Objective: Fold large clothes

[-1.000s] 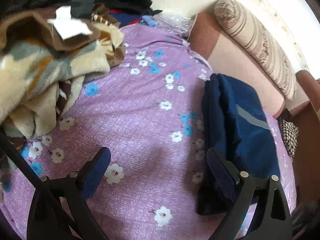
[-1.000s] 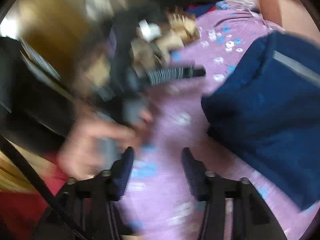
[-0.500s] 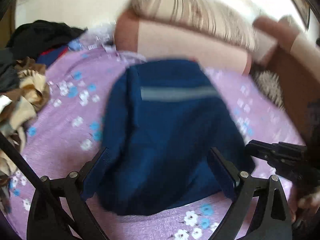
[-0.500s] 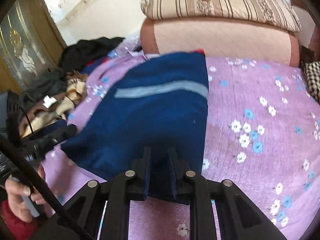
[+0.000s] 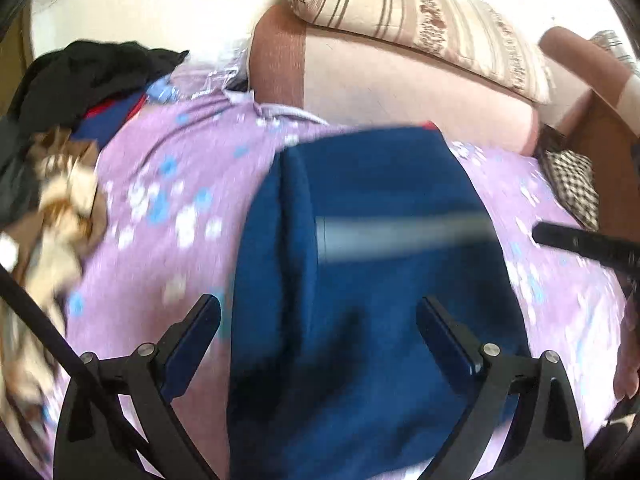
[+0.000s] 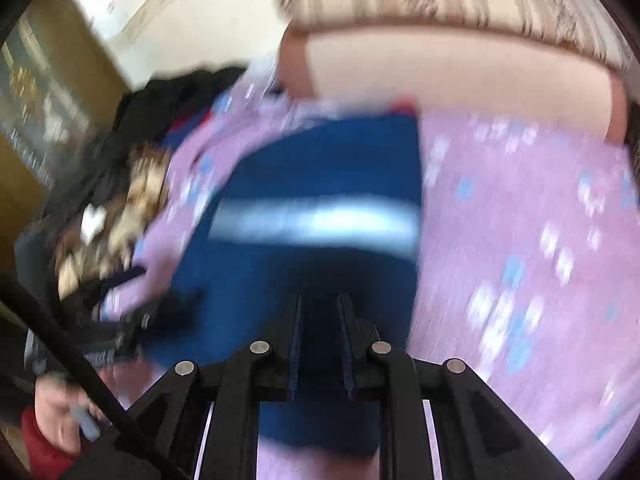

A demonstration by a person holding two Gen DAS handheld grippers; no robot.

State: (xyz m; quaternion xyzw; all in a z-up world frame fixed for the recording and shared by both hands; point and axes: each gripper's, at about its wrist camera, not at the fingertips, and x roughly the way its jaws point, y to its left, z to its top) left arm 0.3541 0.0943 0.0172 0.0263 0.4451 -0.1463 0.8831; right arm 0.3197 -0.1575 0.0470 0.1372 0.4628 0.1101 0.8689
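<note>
A folded navy garment with a grey stripe lies on the purple flowered bedsheet. My left gripper stands open above its near part, one finger left of the cloth and one over it, the pads not pressing. In the right wrist view, which is blurred, the same garment runs up to my right gripper, whose narrow jaws are shut on the near edge of the blue cloth. The right gripper's fingertip shows at the right of the left view.
A heap of dark clothes and a brown-cream fleece blanket lie on the left of the bed. A pink padded backrest with a striped bolster bounds the far side. A checked cloth sits far right. A hand appears lower left.
The left gripper swung from the bare sheet over the navy garment, still open. The right gripper's jaws closed onto the garment's near edge and moved with it.
</note>
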